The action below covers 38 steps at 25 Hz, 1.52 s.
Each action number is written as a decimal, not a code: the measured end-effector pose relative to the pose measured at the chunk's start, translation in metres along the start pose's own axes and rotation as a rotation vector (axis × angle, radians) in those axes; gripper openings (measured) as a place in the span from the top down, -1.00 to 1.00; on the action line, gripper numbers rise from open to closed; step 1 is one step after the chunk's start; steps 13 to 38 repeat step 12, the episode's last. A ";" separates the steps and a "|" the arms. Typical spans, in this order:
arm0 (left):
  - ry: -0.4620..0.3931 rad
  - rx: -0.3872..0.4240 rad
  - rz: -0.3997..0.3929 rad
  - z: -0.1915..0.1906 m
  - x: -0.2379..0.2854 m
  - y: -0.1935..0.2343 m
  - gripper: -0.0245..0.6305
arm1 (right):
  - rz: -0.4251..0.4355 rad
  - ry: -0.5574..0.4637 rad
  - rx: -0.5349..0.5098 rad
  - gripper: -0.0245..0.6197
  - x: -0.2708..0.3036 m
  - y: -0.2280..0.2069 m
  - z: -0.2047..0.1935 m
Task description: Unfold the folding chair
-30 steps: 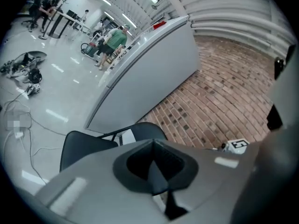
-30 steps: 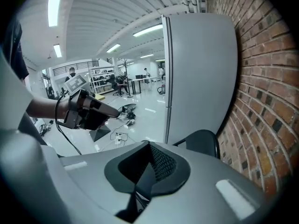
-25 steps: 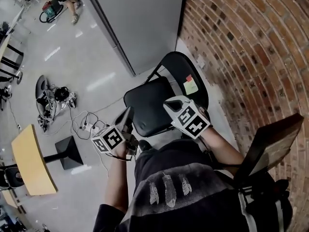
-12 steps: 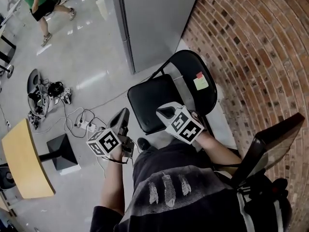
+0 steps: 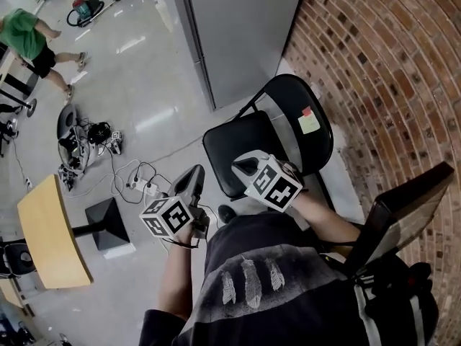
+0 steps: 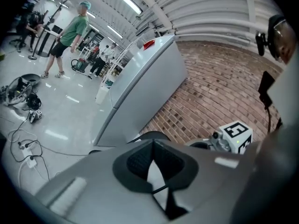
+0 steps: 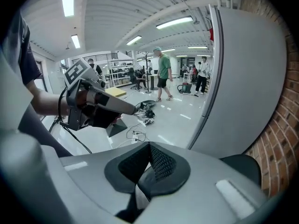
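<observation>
So the folding chair (image 5: 238, 146) sits just right of the middle of the head view. It's already opened out, with the black seat flat and the rounded backrest (image 5: 295, 103) up on the side toward the brick wall (image 5: 389, 63). There's a yellowish sticky note (image 5: 309, 124) on the backrest with a little red bit at its top. The right gripper (image 5: 243, 166) shows over the front edge of the seat, just below centre. Its claw is pinched fully together with nothing in it, so it isn't holding the chair. The left gripper (image 5: 193, 175) is a bit to the left of that, off the seat and over bare floor. Its claw is closed up tight and empty too. Both are held out by the person, whose dark shirt fills the bottom of the frame. Behind the chair, top centre, stands a big grey cabinet (image 5: 238, 34) that runs up to the brick. Left of the grippers there's a white power strip with a tangle of cables (image 5: 137, 182) on the shiny floor, and a flat black base plate (image 5: 108, 222) just below it. A light wooden tabletop (image 5: 47, 233) sits at the lower left edge. Further up the left side there's a heap of dark gear (image 5: 79, 146). Way up in the upper left corner there's a person in a green top (image 5: 25, 38), well away from the chair.
</observation>
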<state>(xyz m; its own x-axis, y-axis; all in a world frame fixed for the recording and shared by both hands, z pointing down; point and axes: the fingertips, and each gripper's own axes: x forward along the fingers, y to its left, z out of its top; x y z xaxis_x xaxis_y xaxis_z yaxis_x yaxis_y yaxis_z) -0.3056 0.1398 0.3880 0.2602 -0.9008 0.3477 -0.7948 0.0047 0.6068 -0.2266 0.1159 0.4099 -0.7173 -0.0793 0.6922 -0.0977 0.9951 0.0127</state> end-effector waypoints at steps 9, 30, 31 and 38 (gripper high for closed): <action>0.045 0.071 -0.009 -0.007 0.046 -0.058 0.92 | 0.037 -0.123 0.062 0.92 -0.043 -0.017 -0.003; 0.057 0.089 -0.016 -0.014 0.061 -0.083 0.92 | 0.040 -0.140 0.065 0.92 -0.062 -0.024 -0.017; 0.057 0.089 -0.016 -0.014 0.061 -0.083 0.92 | 0.040 -0.140 0.065 0.92 -0.062 -0.024 -0.017; 0.057 0.089 -0.016 -0.014 0.061 -0.083 0.92 | 0.040 -0.140 0.065 0.92 -0.062 -0.024 -0.017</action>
